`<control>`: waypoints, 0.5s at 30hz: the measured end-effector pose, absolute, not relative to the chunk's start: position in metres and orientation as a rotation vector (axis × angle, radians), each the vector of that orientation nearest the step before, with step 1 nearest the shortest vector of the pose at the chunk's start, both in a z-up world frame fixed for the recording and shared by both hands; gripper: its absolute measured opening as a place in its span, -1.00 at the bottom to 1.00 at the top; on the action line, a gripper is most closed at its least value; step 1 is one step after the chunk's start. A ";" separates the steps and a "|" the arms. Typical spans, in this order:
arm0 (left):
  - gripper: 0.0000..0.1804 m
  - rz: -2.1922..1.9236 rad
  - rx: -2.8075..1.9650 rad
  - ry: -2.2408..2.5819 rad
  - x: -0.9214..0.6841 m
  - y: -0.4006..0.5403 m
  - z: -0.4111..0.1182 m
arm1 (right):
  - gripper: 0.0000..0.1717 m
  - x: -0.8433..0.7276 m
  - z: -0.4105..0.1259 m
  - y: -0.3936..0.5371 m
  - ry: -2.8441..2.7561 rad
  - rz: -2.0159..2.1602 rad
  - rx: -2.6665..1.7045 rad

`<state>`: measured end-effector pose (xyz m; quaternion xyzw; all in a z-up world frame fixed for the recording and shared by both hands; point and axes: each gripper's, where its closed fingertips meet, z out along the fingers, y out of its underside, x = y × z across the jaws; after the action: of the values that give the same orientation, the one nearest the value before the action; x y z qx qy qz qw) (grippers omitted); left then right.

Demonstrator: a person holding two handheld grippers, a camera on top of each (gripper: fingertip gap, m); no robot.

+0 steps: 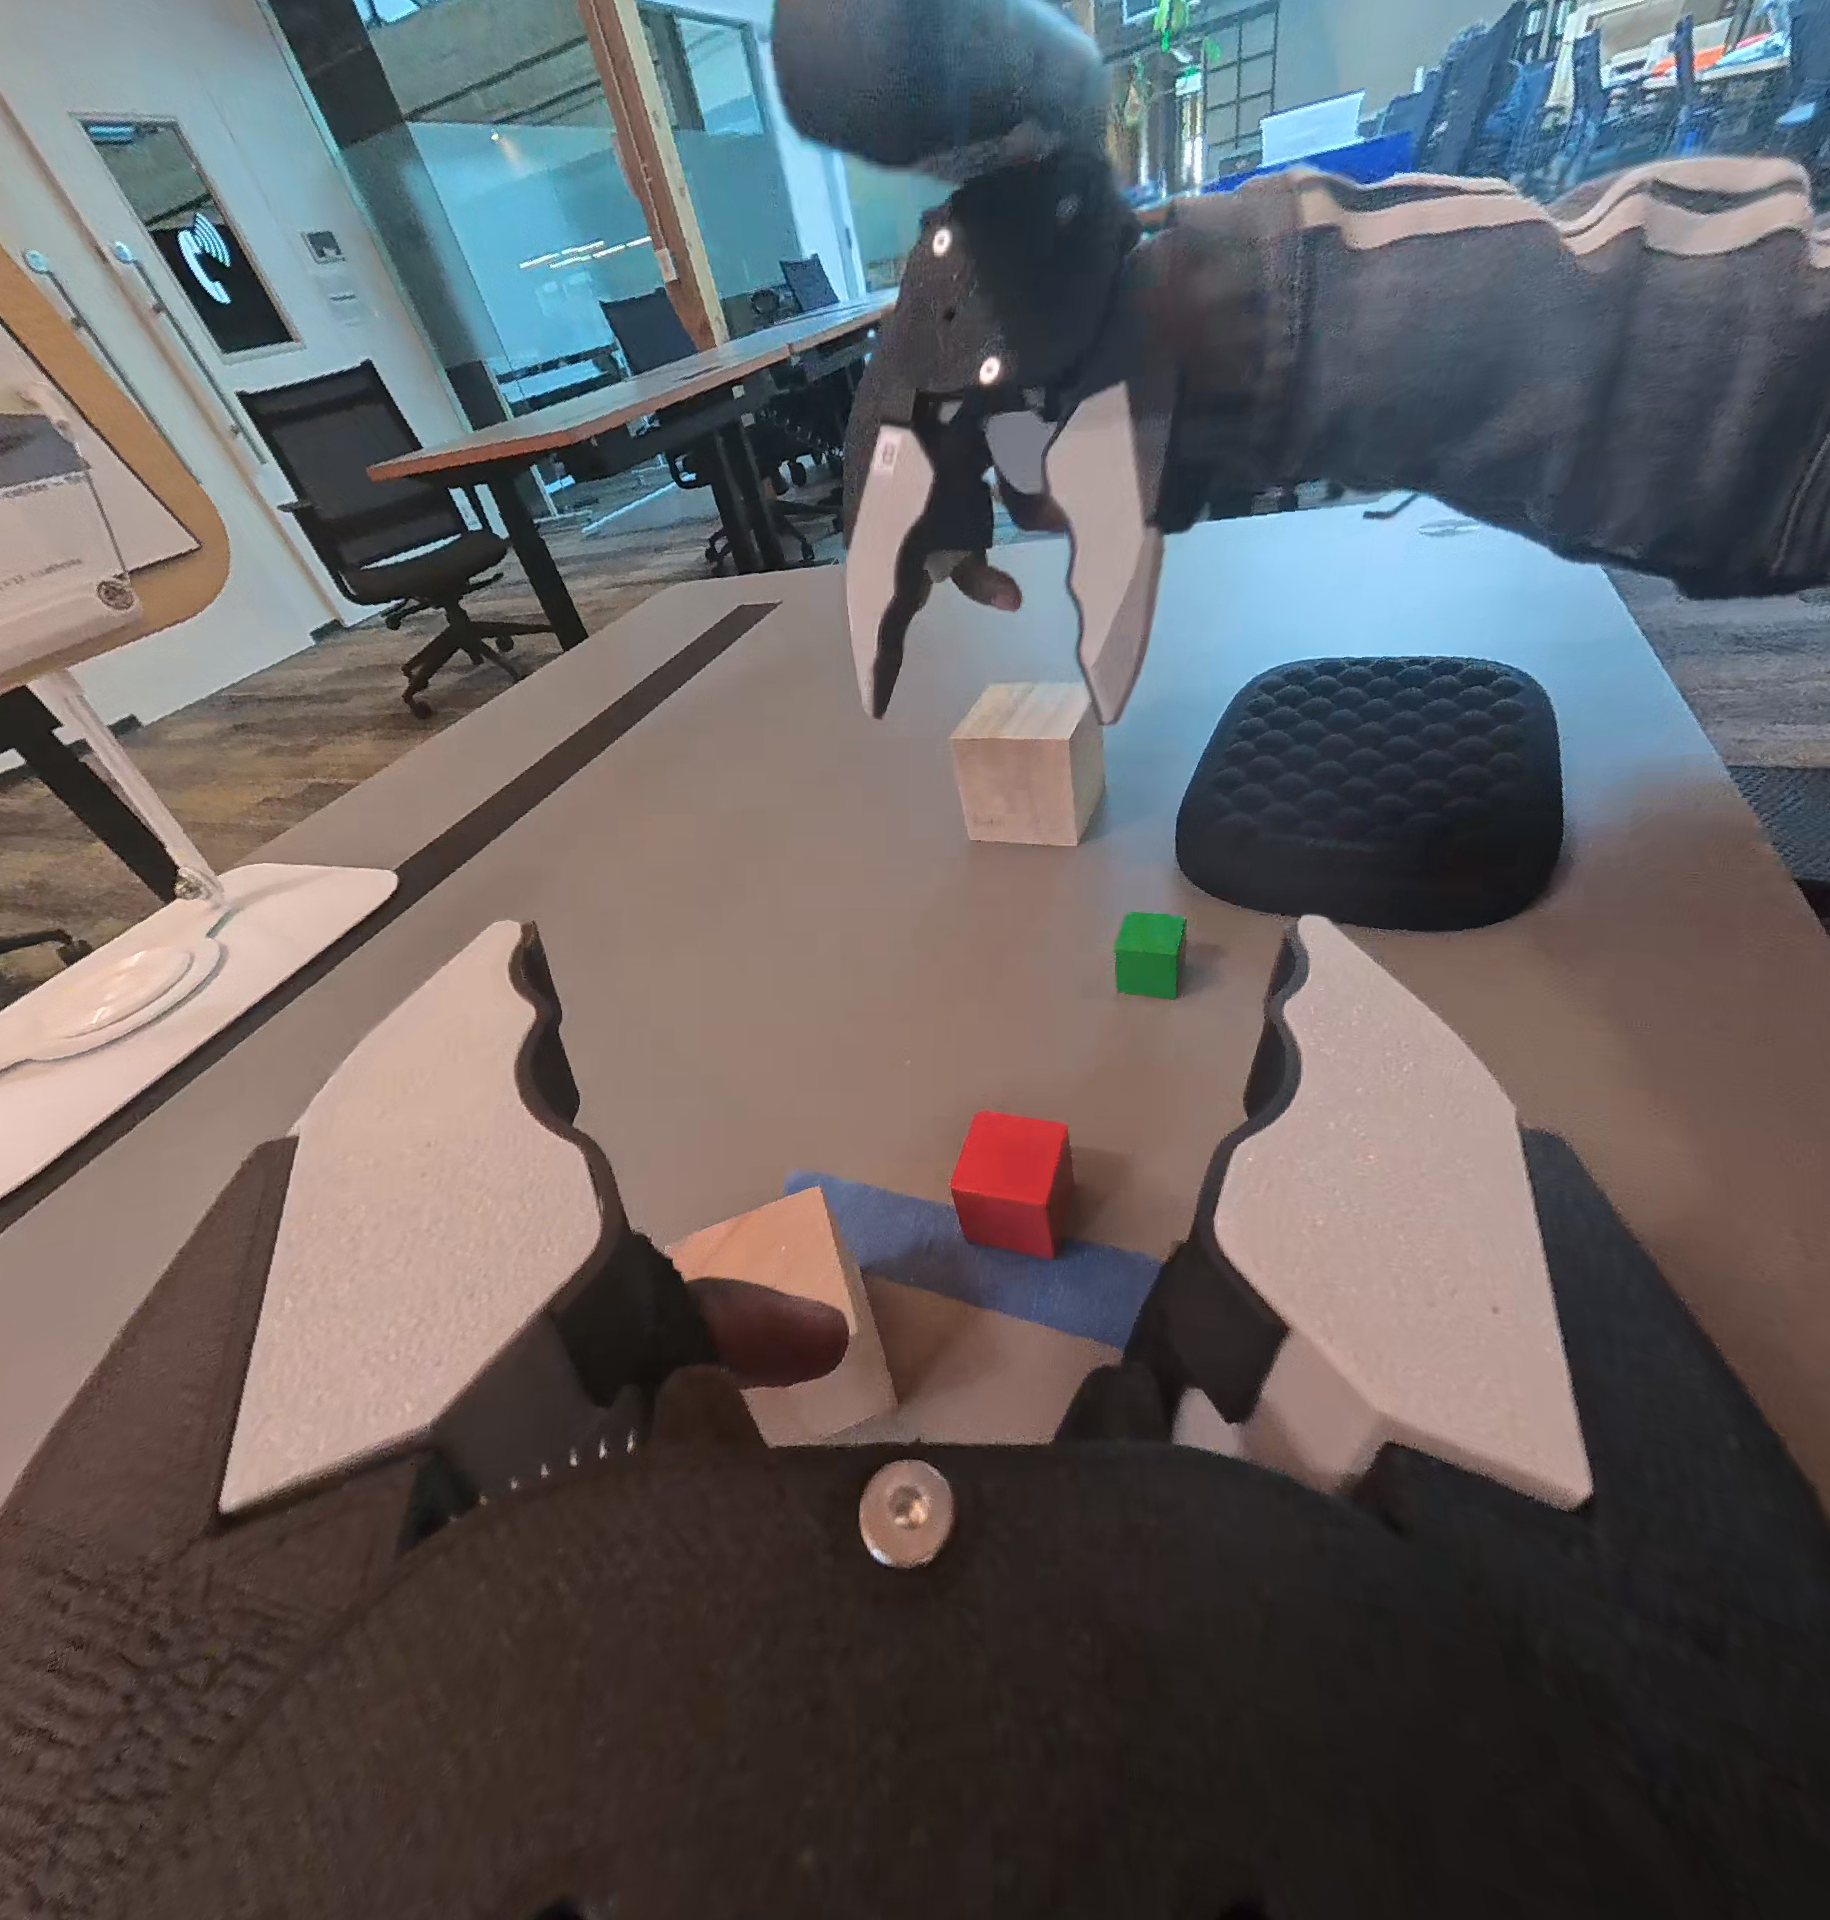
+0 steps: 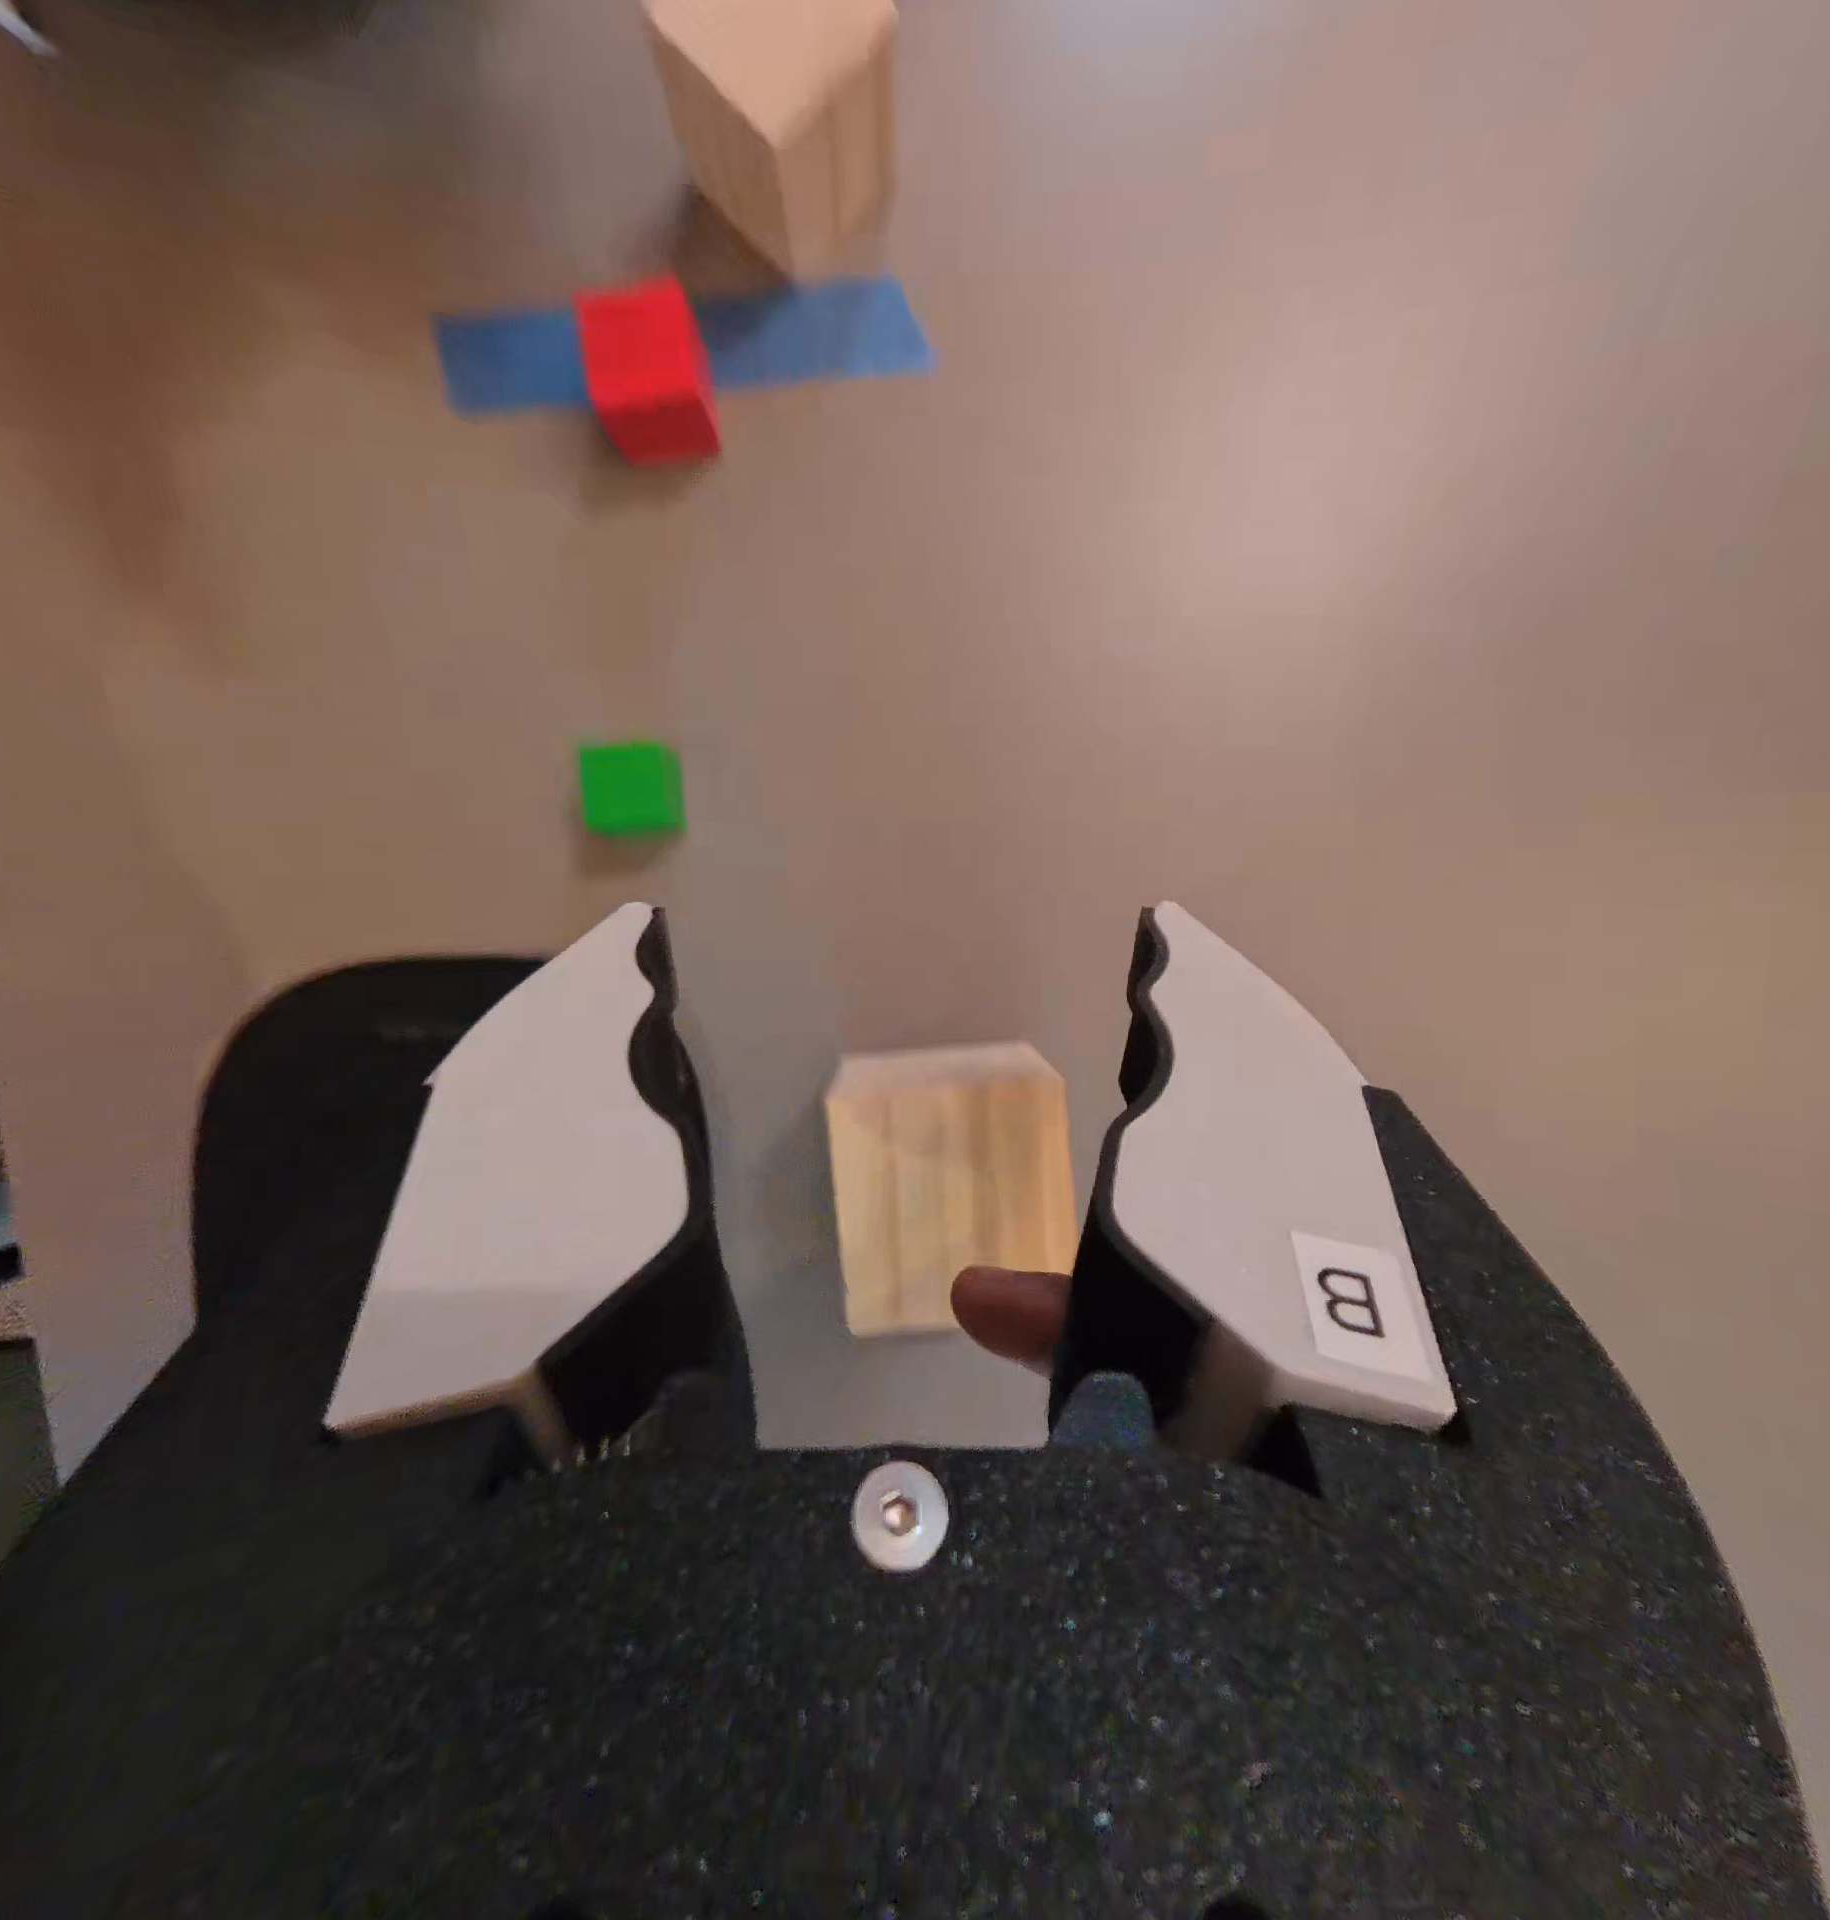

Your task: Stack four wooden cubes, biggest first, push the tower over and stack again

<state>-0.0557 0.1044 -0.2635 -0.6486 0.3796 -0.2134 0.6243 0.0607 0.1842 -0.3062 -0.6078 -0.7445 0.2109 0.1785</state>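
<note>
Wooden cube (image 1: 786, 1314) sits corner-forward, touching blue tape (image 1: 994, 1273).

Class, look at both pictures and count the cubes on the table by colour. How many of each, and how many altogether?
Plain wood cubes: 2
Red cube: 1
Green cube: 1
Total: 4 cubes
</note>
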 end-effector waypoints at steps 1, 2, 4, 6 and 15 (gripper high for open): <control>0.40 -0.488 -1.498 0.870 -0.057 0.105 -0.265 | 0.00 0.054 -0.304 0.176 -2.107 0.627 -1.692; 0.40 -0.484 -1.508 0.866 -0.059 0.106 -0.265 | 0.01 0.048 -0.304 0.170 -2.113 0.648 -1.668; 0.37 -0.481 -1.539 0.843 -0.065 0.109 -0.267 | 0.02 0.040 -0.306 0.161 -2.110 0.674 -1.629; 0.18 -0.427 -1.620 0.779 -0.078 0.118 -0.273 | 0.04 0.033 -0.305 0.157 -2.053 0.722 -1.600; -0.51 -0.204 -2.113 0.775 -0.108 0.130 -0.348 | 0.03 0.016 -0.283 0.148 -1.795 0.919 -1.450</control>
<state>-0.1084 0.1304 -0.3484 -0.8455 0.3101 -0.0818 0.4269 0.0162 0.1484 -0.2826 -0.5524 -0.6838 0.3503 0.3232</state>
